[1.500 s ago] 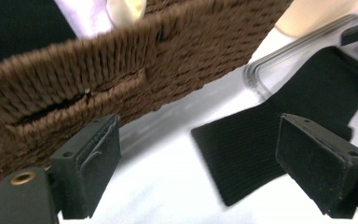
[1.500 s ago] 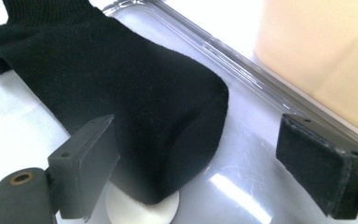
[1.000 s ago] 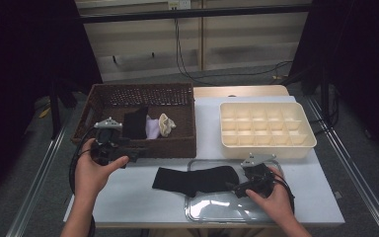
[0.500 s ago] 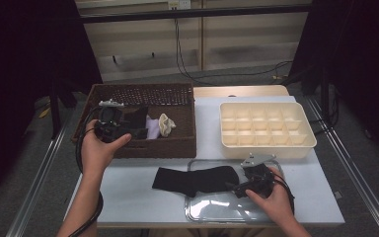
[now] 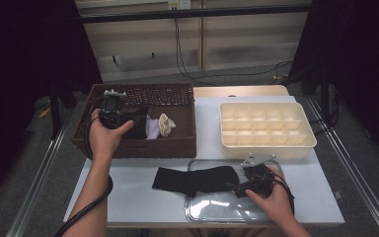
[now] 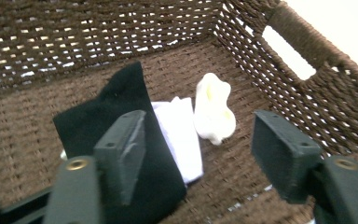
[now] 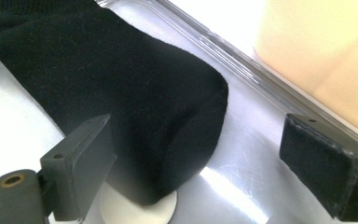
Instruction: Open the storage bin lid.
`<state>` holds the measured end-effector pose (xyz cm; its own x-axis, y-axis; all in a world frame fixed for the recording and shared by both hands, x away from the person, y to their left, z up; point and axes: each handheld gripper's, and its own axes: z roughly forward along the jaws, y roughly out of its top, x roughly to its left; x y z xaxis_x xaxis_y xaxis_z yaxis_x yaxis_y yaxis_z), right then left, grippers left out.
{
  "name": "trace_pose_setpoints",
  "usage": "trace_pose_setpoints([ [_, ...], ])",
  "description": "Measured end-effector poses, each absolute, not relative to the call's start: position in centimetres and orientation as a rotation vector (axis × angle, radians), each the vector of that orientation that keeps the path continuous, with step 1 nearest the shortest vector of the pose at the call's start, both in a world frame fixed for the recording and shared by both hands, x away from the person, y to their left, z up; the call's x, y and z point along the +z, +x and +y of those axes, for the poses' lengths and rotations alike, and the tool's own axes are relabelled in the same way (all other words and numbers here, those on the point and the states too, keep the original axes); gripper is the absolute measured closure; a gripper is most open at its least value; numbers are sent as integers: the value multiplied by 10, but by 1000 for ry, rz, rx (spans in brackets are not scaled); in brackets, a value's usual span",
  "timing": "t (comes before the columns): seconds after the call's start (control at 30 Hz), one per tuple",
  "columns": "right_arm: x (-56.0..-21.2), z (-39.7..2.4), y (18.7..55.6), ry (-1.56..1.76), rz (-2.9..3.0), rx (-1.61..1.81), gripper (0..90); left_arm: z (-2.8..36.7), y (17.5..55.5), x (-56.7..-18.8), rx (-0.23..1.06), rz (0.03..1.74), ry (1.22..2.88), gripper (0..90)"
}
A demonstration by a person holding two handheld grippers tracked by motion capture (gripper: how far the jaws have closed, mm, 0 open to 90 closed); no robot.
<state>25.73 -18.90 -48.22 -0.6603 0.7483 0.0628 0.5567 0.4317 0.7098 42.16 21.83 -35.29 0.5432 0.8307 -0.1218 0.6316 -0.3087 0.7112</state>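
A person at a white desk (image 5: pixel 143 195) works with a hand-held gripper in each hand. The left hand-held gripper (image 6: pixel 198 149) hangs inside a brown wicker basket (image 5: pixel 182 94) at the desk's far left, its jaws apart and just now closing, with nothing pinched between them; in the left gripper view the left jaw stands over a folded black sock (image 6: pixel 121 98) on the basket floor, while a white folded cloth (image 6: pixel 182 135) and a cream rolled sock (image 6: pixel 213 109) lie just beside it, between the jaws. The right hand-held gripper (image 7: pixel 198 163) rests low over a clear plastic tray (image 5: pixel 217 210) at the near edge of the desk, jaws released and wide; a second black sock (image 5: pixel 197 179) lies half on that tray and half on the desk, its rounded end beside the gripper's left jaw and well apart from the right one, not squeezed. A cream compartment box (image 5: pixel 265 126) sits behind the tray, to the right of the basket.
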Motion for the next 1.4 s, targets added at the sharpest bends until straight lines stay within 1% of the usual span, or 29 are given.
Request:
trace_pose_setpoints([
  [0.1, -482, -189, 257, 1133, 2425, 1053, 99, 218, 430, -355, 350, 1176, 2066, 381],
  [0.13, -482, -189, 257, 1133, 2425, 1054, 100, 217, 432, -357, 346, 1188, 2048, 407],
  [0.27, -482, -189, 257, 1135, 2425, 1055, 99, 215, 443, -365, 323, 1214, 2057, 442],
  [0.33, -482, -189, 257, 1135, 2425, 1054, 99, 216, 449, -368, 337, 1216, 2088, 462],
  [0.6, -482, -189, 257, 1132, 2425, 1056, 99, 211, 469, -377, 375, 1235, 2103, 455],
  [0.7, -482, -189, 257, 1135, 2425, 1056, 99, 208, 475, -380, 388, 1250, 2099, 423],
  [0.83, -482, -189, 257, 1134, 2424, 1056, 99, 205, 482, -387, 394, 1245, 2107, 415],
  [0.97, -482, -189, 257, 1126, 2422, 1061, 99, 203, 488, -392, 422, 1271, 2100, 382],
  [1.2, -482, -189, 257, 1131, 2421, 1063, 99, 202, 496, -397, 466, 1307, 2128, 386],
  [1.27, -483, -189, 257, 1129, 2421, 1064, 99, 203, 498, -399, 452, 1300, 2145, 421],
  [1.3, -482, -189, 257, 1130, 2421, 1064, 99, 203, 499, -401, 429, 1304, 2146, 456],
  [1.33, -482, -189, 257, 1130, 2422, 1064, 98, 205, 500, -402, 429, 1311, 2136, 512],
  [1.37, -482, -189, 257, 1130, 2422, 1065, 97, 205, 501, -404, 421, 1317, 2137, 518],
  [1.4, -482, -189, 257, 1132, 2422, 1064, 97, 205, 502, -405, 397, 1321, 2144, 564],
])
